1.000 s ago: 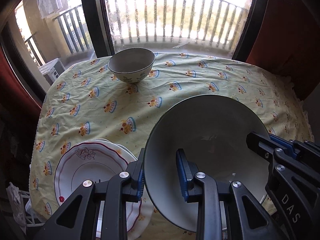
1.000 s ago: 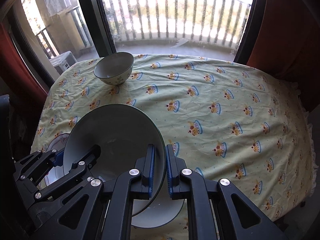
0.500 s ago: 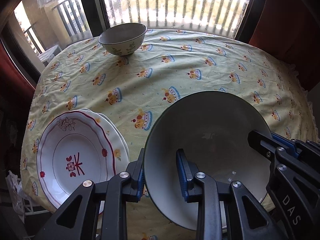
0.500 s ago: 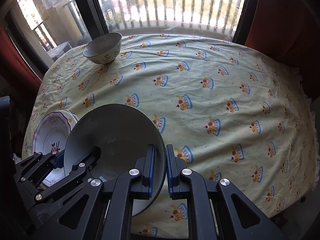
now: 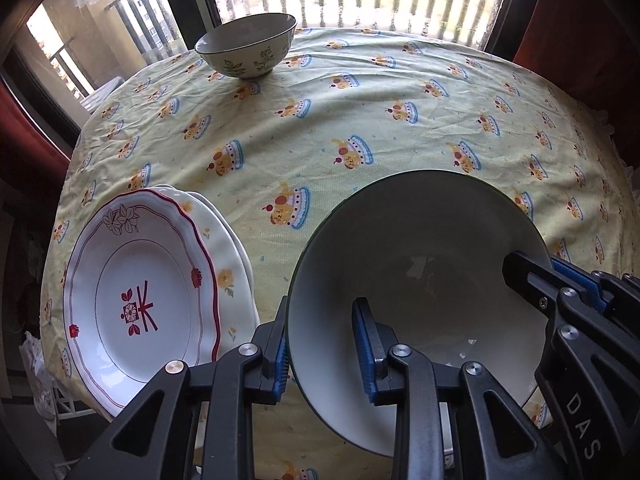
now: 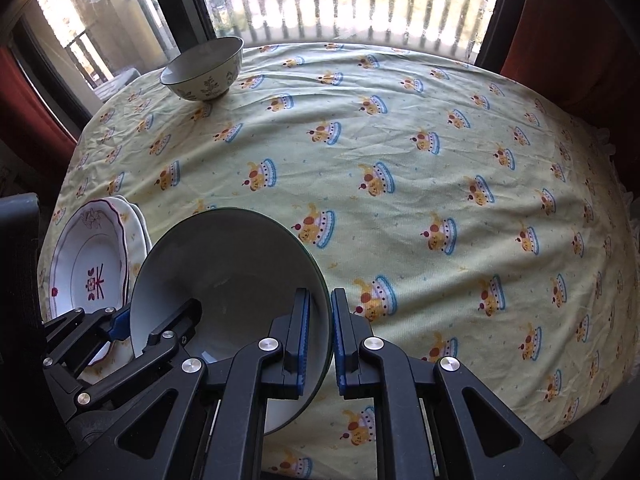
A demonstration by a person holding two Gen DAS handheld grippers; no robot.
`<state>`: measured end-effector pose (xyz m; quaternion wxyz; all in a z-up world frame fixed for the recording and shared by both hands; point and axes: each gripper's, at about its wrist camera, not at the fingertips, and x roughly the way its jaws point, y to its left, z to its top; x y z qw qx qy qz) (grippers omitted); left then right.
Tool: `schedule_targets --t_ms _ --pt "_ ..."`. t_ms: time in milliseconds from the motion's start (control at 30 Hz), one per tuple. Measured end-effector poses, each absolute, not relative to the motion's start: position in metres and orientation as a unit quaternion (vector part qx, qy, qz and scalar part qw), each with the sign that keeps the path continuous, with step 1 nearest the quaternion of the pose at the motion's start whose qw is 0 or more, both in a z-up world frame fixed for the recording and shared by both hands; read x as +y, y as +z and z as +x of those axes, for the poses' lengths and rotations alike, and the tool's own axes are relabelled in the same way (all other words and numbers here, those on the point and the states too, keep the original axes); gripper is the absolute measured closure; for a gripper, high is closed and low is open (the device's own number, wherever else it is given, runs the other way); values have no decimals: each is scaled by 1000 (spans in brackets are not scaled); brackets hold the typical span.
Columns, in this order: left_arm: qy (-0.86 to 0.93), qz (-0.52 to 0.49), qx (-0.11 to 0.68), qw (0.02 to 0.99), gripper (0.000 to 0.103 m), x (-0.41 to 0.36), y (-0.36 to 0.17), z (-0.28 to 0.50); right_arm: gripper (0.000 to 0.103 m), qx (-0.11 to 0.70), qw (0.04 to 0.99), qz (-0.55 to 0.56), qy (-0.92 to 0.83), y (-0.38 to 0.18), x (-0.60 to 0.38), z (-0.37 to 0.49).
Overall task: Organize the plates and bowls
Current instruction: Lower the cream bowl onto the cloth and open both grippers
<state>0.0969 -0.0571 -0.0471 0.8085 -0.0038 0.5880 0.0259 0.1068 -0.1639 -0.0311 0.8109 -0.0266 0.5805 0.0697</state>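
Gripping one large bowl (image 5: 416,264) by opposite rims, left tool (image 5: 324,354) and right tool (image 6: 320,336) both clamped; two stacked plates (image 5: 136,300), one small bowl (image 5: 248,50)

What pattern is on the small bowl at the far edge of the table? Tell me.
Green leafy sprigs on a cream outside, dark rim: small bowl, clearest in the left wrist view.

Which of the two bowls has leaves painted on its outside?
The small bowl at the table's far side by the window; the big bowl held by both claws is plain.
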Motion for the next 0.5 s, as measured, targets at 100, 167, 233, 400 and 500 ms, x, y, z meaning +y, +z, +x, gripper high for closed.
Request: schedule_targets --t_ms 100,167,233,400,500 --pt "20 3 584 811 76 -58 -47 97 88 580 812 -24 60 -32 -165 105" --pt "11 3 586 810 74 -57 -48 97 85 578 814 -20 57 -32 -164 104" --pt "-1 -1 591 807 71 -54 -48 97 85 576 816 -20 48 -32 -162 102" --pt "-44 -6 582 812 50 -47 -34 99 64 585 810 8 31 -27 -156 101" --pt "-52 -1 561 826 31 -40 -18 99 46 583 812 28 22 -18 -150 99"
